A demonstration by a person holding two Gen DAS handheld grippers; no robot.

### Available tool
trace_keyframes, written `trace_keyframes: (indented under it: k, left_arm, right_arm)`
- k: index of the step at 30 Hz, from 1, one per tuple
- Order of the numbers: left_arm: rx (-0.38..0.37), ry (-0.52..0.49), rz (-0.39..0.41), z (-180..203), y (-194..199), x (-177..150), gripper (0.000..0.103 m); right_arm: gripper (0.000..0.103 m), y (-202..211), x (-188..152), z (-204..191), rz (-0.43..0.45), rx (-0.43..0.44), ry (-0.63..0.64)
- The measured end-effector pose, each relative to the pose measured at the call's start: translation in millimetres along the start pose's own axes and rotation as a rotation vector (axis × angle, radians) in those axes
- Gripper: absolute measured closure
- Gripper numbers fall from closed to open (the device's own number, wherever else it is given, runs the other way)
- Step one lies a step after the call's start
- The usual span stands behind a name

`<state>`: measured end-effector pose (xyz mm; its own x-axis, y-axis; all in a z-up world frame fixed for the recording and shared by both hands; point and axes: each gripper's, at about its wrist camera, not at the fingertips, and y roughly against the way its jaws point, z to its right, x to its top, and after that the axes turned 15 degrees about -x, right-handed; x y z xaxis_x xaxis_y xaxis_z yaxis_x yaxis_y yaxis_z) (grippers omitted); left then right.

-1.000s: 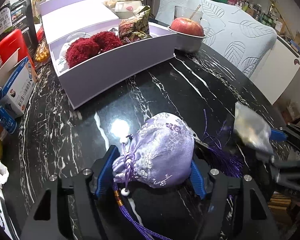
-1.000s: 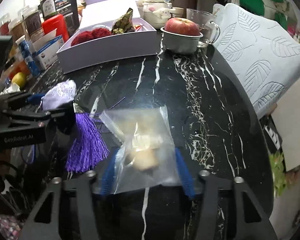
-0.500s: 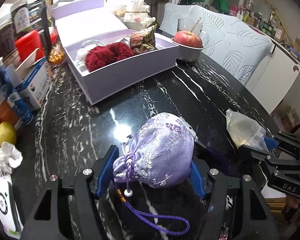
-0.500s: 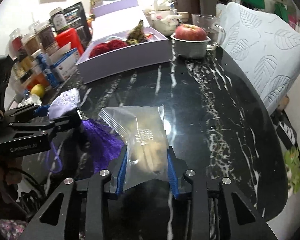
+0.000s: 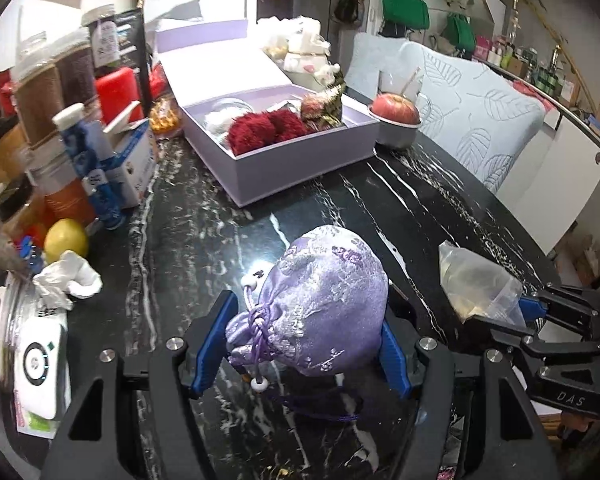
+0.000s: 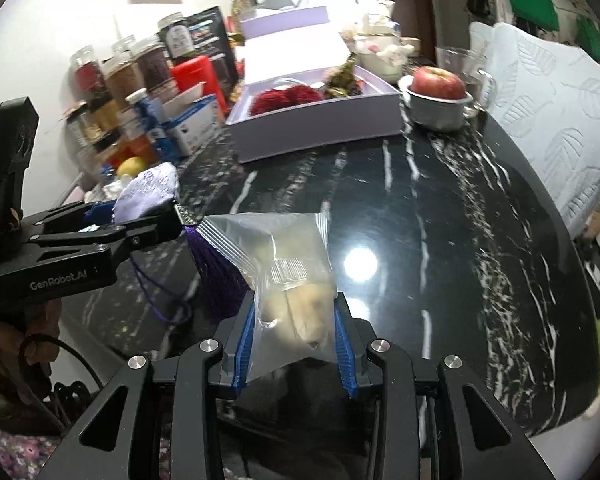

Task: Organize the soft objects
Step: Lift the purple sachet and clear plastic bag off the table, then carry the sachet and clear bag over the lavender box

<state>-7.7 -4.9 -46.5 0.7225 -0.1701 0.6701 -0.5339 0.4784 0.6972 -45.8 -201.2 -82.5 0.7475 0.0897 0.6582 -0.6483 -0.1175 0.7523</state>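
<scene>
We see the black marble table (image 5: pixel 203 216) with its white veins, and on it the open lavender box (image 5: pixel 300 160), rigid and rectangular, holding fuzzy red pom-poms (image 5: pixel 263 130). Well short of the box, our left gripper (image 5: pixel 304 344) is clamped on the lilac brocade pouch (image 5: pixel 320 304), a rounded satin drawstring bag held off the table between the blue pads. Beside it our right gripper (image 6: pixel 295 344) grips the clear zip bag (image 6: pixel 287 268), crinkled plastic with pale lumps inside, pinched at its lower half. The pouch's purple tassel (image 6: pixel 215 276) hangs between the two. Compared with a second ago, both grippers sit higher above the table, and the zip bag is squeezed narrower.
</scene>
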Motion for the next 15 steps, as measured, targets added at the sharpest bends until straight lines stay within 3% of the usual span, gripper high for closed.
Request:
trace_keyframes:
  k: [15]
  left_arm:
    - [0.048, -0.005, 0.102, -12.3, 31.3, 30.8, 0.038]
  right_arm:
    - [0.068, 9.3, 47.8, -27.4, 0.113, 0.091, 0.107]
